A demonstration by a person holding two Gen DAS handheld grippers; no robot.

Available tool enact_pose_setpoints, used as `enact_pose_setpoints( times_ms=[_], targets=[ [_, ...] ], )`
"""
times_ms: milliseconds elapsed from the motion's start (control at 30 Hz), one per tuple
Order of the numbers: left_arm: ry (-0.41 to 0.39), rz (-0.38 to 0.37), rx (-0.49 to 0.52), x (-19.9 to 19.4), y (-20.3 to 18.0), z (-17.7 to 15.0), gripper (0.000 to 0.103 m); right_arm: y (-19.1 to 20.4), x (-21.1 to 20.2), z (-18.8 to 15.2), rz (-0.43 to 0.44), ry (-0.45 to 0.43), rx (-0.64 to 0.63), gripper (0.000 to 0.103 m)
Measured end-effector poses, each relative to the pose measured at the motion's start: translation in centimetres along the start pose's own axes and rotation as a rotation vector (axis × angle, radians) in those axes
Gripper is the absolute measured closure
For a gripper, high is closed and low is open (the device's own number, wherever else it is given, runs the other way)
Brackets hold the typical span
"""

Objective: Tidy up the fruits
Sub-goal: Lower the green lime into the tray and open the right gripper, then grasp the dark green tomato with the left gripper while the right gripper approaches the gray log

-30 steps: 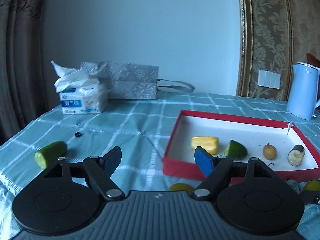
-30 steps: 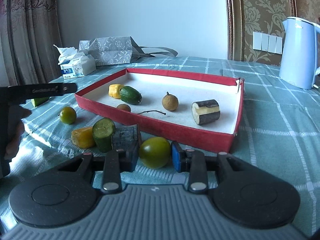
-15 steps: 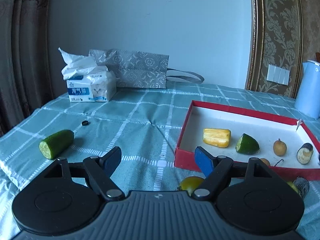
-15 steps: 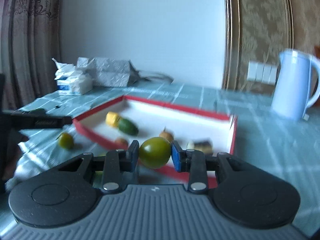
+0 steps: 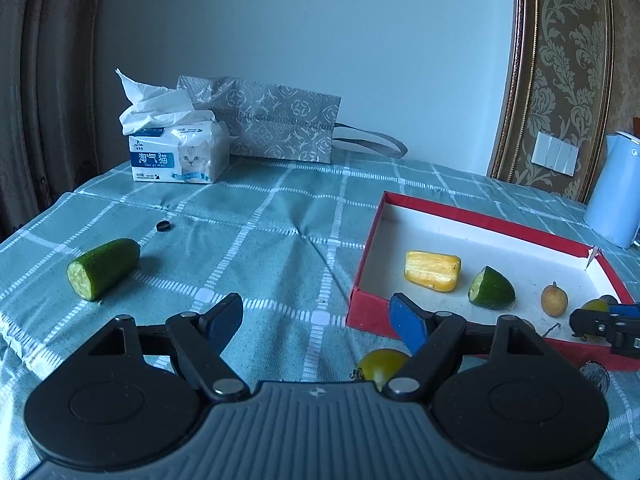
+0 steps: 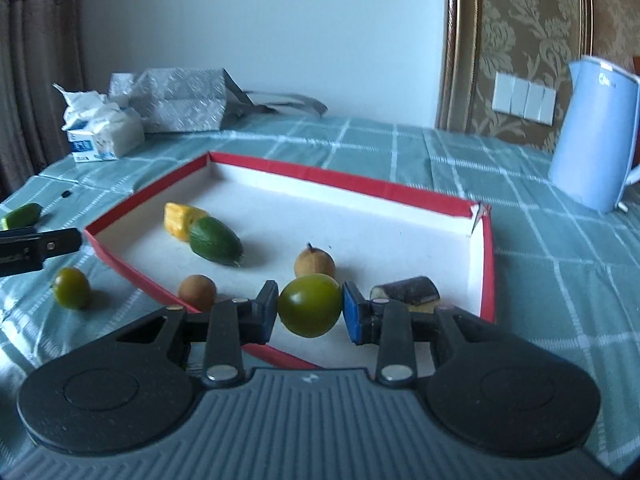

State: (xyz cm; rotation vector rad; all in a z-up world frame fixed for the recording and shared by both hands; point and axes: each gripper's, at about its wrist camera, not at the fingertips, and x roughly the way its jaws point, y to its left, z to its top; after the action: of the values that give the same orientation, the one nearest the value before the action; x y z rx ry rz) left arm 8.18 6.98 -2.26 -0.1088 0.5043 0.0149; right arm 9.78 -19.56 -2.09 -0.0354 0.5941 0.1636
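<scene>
Green round fruit [image 6: 310, 305] clamped between right hand-held gripper [image 6: 310, 312] pads, above red box [image 6: 348, 178]; left hand-held gripper [image 5: 316, 318] wide open, empty.

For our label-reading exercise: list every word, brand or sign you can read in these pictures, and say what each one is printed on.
"淘气猫": tissue pack, large white characters on its blue band.
Small Latin line under those characters: too small to read.
Tiny print along the pack's bottom edge: unreadable.
Kettle logo near its rim: blurred, unreadable.
</scene>
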Motion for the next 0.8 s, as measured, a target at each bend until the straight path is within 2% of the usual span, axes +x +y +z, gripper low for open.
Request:
enact_pose_setpoints(
  times_ms=[233, 400, 500, 633, 800],
  targets=[
    [0.006, 0.001, -0.007, 0.1, 0.1, 0.0, 0.023, -0.1, 2.2, 0.6, -0.039, 0.056, 0.027, 0.071],
    [0.012, 0.003, 0.001, 0.2, 0.0, -0.1, 0.023, -0.1, 2.9, 0.8, -0.054, 0.055, 0.033, 0.07],
    [0.012, 0.008, 0.006, 0.3, -0.1, -0.1, 0.023, -0.4, 2.8, 0.8, -0.031, 0.044, 0.051, 0.061],
    [0.014, 0.019, 0.013, 0.3, -0.2, -0.2, 0.023, -1.3, 1.0, 0.6, -0.012, -0.023, 0.111, 0.039],
    [0.021, 0.036, 0.048, 0.5, -0.8, -0.5, 0.023, -2.3, -2.5, -1.3, 0.022, -0.115, 0.159, 0.033]
  ],
)
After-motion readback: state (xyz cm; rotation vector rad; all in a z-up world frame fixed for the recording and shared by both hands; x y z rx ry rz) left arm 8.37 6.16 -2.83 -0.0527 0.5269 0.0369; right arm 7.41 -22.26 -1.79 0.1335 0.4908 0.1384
